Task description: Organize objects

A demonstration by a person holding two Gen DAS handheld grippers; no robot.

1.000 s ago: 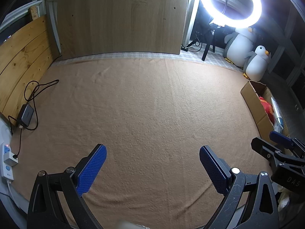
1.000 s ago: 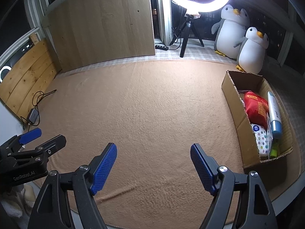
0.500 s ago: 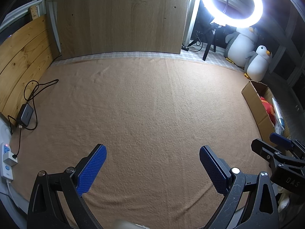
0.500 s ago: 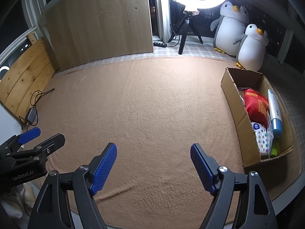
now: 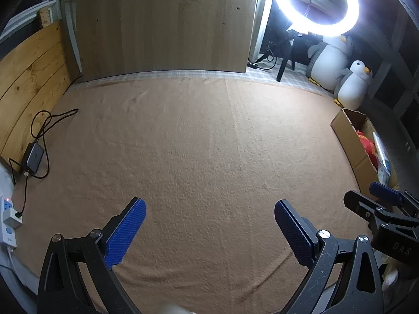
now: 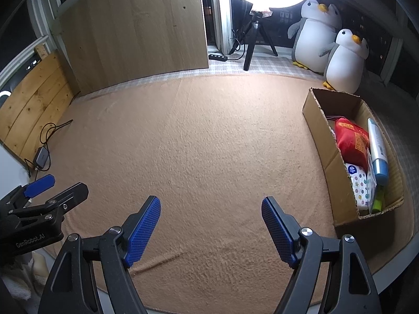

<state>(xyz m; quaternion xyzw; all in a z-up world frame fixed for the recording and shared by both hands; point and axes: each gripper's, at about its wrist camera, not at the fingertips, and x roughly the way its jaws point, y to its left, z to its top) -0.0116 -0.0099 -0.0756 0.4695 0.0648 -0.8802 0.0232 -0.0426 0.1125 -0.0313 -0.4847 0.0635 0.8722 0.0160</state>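
Right wrist view: my right gripper point(image 6: 210, 226) has its jaws wide apart with nothing between them, over bare tan blanket point(image 6: 196, 144). The cardboard box point(image 6: 320, 141) at the right edge of the blanket holds a red packet point(image 6: 352, 141), a white-and-blue tube point(image 6: 377, 151), a dotted white pack point(image 6: 362, 187) and a yellow-green item point(image 6: 377, 201). No loose object shows on the blanket, so I judge the sorting finished or nearly so.

Left wrist view: my left gripper point(image 5: 209, 229) is likewise spread and empty. Only this view shows the white power strip point(image 5: 7, 219); the box contents are mostly hidden here.
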